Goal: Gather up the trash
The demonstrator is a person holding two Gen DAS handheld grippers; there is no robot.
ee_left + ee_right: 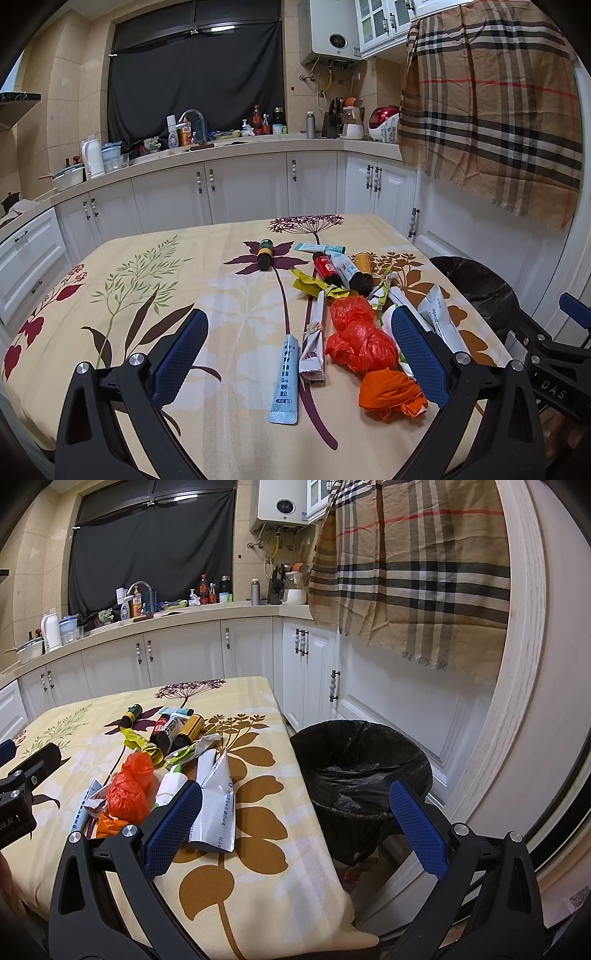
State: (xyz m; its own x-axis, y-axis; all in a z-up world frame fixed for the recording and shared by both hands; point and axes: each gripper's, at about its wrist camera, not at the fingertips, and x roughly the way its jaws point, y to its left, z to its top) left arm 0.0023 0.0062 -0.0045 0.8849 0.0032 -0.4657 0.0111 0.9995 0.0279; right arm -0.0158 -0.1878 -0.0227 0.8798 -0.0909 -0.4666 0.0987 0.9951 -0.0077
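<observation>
From the left wrist, the left hand-held gripper [299, 349] is being held wide open over the flowered surface [110, 295], with nothing gripped. A blue sachet [284, 380], a rolled wrapper [314, 343] and orange bags [358, 339] are lying between its fingers, small bottles [328, 269] behind.

From the right wrist, the right hand-held gripper [295, 823] is also being held open, straddling the surface edge, white pouch [218, 805] just beside its left finger. The black-lined bin [360, 771] is standing beside the surface.

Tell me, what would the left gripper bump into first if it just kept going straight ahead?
Probably the blue sachet, lying between the open left gripper fingers; the orange bags sit just right of it.
</observation>
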